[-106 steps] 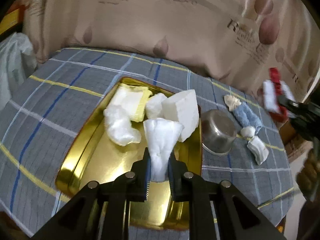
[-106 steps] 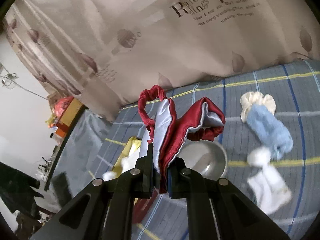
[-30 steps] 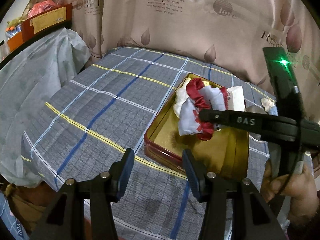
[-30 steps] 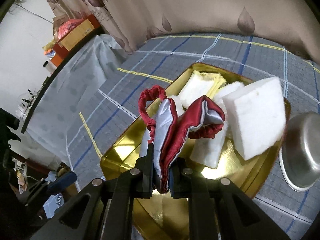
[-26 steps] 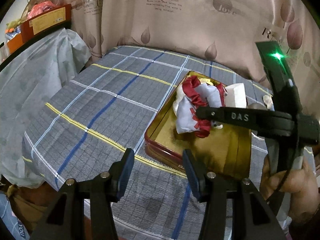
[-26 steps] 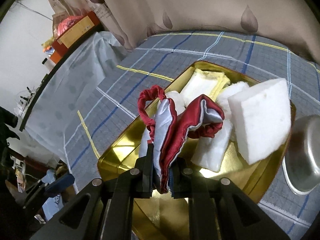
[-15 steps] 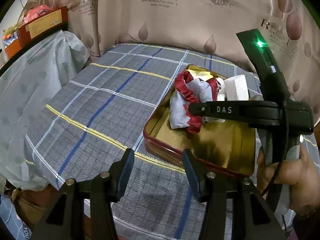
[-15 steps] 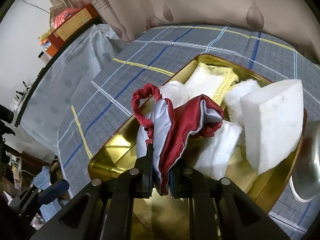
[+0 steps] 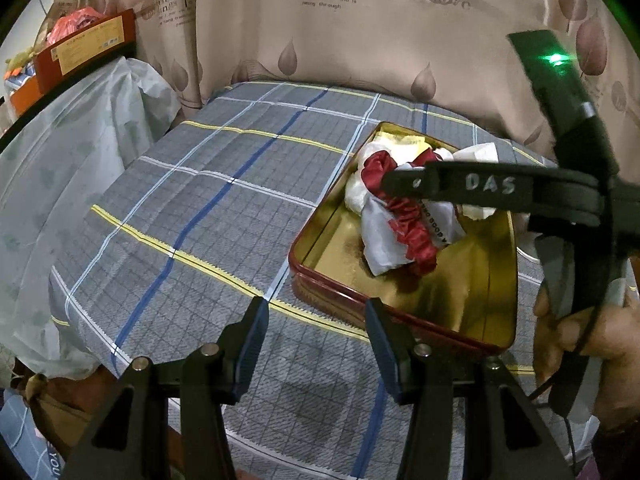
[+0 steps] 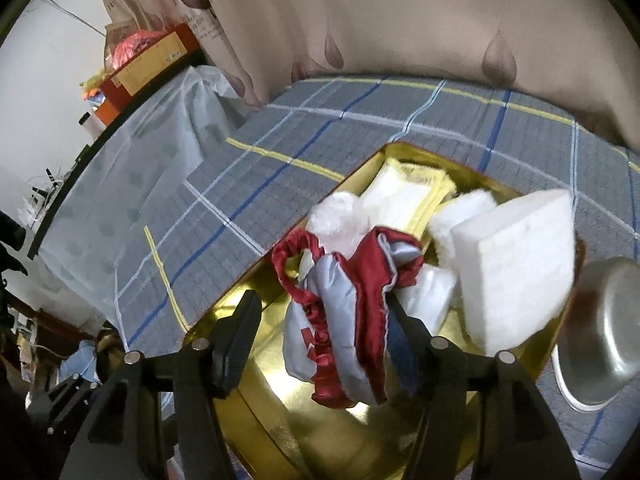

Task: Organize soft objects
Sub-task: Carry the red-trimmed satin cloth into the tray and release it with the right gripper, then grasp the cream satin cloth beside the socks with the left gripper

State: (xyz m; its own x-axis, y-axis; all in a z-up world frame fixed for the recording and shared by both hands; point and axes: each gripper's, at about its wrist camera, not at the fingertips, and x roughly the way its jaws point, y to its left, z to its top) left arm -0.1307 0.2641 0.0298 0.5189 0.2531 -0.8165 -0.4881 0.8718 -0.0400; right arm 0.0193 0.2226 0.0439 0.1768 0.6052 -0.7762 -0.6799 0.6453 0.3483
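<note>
Right wrist view has the right gripper (image 10: 320, 320) hanging over the gold tin tray (image 10: 256, 404), and its jaws have just been opening. The red and silver satin pouch (image 10: 344, 312) sits between the spread fingers, slumped onto the tray floor; it brushes against the right-hand finger but nothing's pinching it anymore, so it's let go. Behind the pouch, inside the same tray: a crumpled clear plastic wad (image 10: 338, 220), a white cloth with yellow trim (image 10: 404, 196) toward the far corner, a fluffy white piece (image 10: 460, 216) and a big white foam block (image 10: 520, 264) leaning up against the right side. Another small white packet (image 10: 430, 296) lies just under the pouch's right edge. A steel bowl (image 10: 604, 328) sits on the plaid tablecloth (image 10: 320, 128) just beside the tray on the right, outside it.

Left wrist view shows the left gripper (image 9: 314, 336) hovering near the tablecloth's front edge, short of the tray (image 9: 472, 292), fingers spread with nothing in them. From here you can see the right gripper (image 9: 404, 182) reaching in from the right over the pouch (image 9: 400, 228), with the person's hand (image 9: 588, 332) wrapped around its handle. Leaf-print curtain (image 9: 360, 40) runs behind everything.
</note>
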